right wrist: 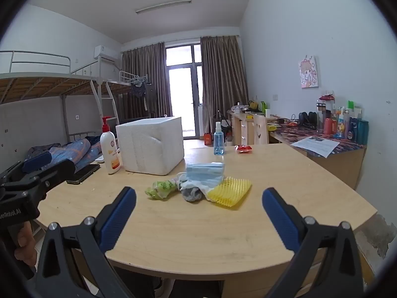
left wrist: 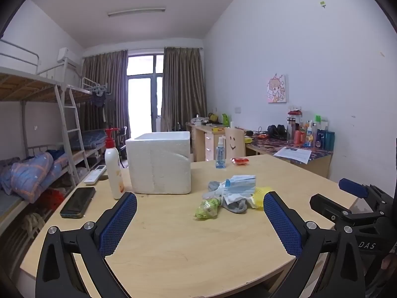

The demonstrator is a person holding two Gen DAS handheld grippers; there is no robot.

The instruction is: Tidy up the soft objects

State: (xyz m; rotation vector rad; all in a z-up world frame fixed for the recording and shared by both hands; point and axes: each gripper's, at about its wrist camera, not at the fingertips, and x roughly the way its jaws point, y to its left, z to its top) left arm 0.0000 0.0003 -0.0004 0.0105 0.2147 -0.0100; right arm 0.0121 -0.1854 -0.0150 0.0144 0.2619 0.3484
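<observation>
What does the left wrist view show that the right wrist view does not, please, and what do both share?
Only the left wrist view shows the white remote control lying beyond the phone, whose whole screen it also shows.

Only the right wrist view shows the whole yellow foam net; in the left view one finger covers much of it.

Both share the table, the white foam box, the lotion bottle, the spray bottle, the blue masks, the green bag and both grippers wide open, left gripper, right gripper.

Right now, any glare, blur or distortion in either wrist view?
Left wrist: balcony door blown out white, heavy fisheye bending of the table edge, dark vignette corners. Right wrist: same blown-out door, same curvature; pile of soft items sharp, no motion blur.
</observation>
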